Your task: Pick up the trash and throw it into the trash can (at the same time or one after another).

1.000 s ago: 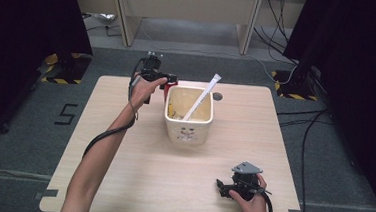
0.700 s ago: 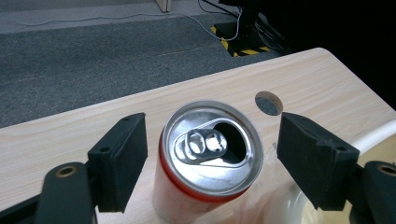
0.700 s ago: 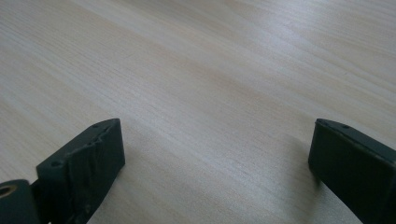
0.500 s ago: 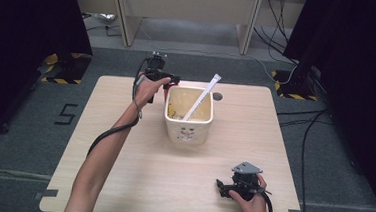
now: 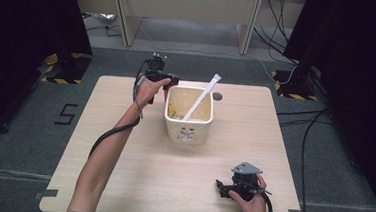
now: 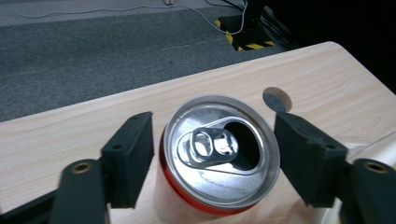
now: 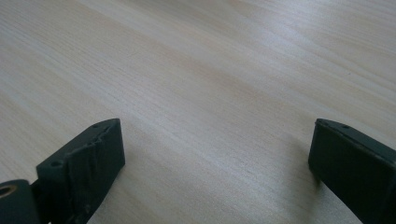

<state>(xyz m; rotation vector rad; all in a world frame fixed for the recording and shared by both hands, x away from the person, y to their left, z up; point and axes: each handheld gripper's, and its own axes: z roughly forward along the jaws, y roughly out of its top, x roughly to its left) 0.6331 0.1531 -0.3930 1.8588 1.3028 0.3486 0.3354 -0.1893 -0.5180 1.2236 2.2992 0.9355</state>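
Left gripper view: can [image 6: 219, 154] centred between left gripper [image 6: 215, 158] jaws, small gaps, just closing | keep square, squeeze gently | right gripper [image 7: 217, 158] wide, empty

A cream tub [image 5: 188, 131] stands a little beyond the middle of the tabletop [image 5: 120, 181], nearer its far edge than its near one, with a small printed motif on the wall facing the near edge. A long white stick [image 5: 202, 97] leans inside it, its upper end rising past the rim toward the far right corner. Just beyond the tub, close to the far edge, a round grey cap [image 5: 217, 96] sits flush in the wood. On the floor to the left lies a black mark [image 5: 66, 113] shaped like a five.
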